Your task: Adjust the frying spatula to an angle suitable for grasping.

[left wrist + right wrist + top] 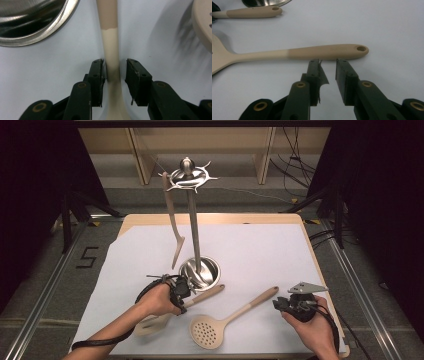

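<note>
Spatula (111, 62) lies at lower centre-left of the high view beside the steel stand base (200, 271), its handle between the apart jaws of the left gripper (114, 75), while the right gripper (328, 72) stands open near the skimmer (294, 53).

left gripper (181, 292): low over table, jaws part open | right gripper (295, 306): low near table edge, jaws apart, nothing between

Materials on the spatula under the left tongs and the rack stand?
Spatula: likely silicone or plastic, matte, two-tone beige with a darker tan grip; no gloss.
Rack stand: polished metal, probably stainless steel; its base shows mirror-like reflections.
</note>
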`<state>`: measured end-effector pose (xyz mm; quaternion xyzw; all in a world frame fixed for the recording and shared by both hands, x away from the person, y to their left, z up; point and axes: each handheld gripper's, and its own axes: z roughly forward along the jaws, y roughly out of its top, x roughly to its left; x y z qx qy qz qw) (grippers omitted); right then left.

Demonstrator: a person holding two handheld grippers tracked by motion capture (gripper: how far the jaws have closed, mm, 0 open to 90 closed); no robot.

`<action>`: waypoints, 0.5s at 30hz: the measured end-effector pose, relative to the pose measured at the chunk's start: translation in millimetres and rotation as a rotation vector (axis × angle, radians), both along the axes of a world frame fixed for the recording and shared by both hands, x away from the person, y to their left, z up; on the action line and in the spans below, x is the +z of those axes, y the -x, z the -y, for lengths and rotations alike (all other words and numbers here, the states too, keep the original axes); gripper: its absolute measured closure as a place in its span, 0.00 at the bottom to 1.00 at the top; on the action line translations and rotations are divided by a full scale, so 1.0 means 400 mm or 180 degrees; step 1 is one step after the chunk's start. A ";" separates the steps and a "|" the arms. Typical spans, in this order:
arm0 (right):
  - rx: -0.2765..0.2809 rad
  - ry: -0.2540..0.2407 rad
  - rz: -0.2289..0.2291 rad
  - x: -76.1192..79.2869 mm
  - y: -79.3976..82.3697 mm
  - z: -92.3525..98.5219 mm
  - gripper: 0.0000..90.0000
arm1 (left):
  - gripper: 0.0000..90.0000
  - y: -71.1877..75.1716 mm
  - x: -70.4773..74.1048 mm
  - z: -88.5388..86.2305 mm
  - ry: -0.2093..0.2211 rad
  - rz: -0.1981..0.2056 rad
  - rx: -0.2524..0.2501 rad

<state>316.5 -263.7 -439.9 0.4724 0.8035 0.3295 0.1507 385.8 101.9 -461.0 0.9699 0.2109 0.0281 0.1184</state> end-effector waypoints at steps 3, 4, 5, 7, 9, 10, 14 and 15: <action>-0.0022 -0.0023 -0.0042 0.002 0.002 -0.002 0.82 | 0.73 -0.001 0.001 0.003 -0.0030 -0.0039 0.0022; -0.0030 -0.0023 -0.0052 0.003 0.002 -0.003 0.82 | 0.73 -0.002 0.002 0.005 -0.0052 -0.0049 0.0021; -0.0030 -0.0023 -0.0052 0.003 0.002 -0.003 0.82 | 0.74 -0.002 0.002 0.005 -0.0052 -0.0049 0.0021; -0.0032 -0.0038 -0.0044 0.002 0.002 -0.003 0.82 | 0.75 -0.003 0.002 0.007 -0.0071 -0.0064 0.0040; 0.0000 -0.0008 -0.0006 0.001 0.002 -0.002 0.82 | 0.77 -0.003 0.004 0.012 -0.0120 -0.0097 0.0064; 0.0001 -0.0009 -0.0004 0.001 0.002 -0.002 0.82 | 0.78 -0.004 0.005 0.012 -0.0137 -0.0108 0.0075; -0.0010 -0.0014 -0.0032 0.003 0.002 -0.001 0.82 | 0.80 -0.005 0.005 0.015 -0.0156 -0.0129 0.0143; 0.0055 -0.0004 0.0067 0.000 -0.002 0.003 0.82 | 0.82 -0.004 0.006 0.017 -0.0172 -0.0134 0.0177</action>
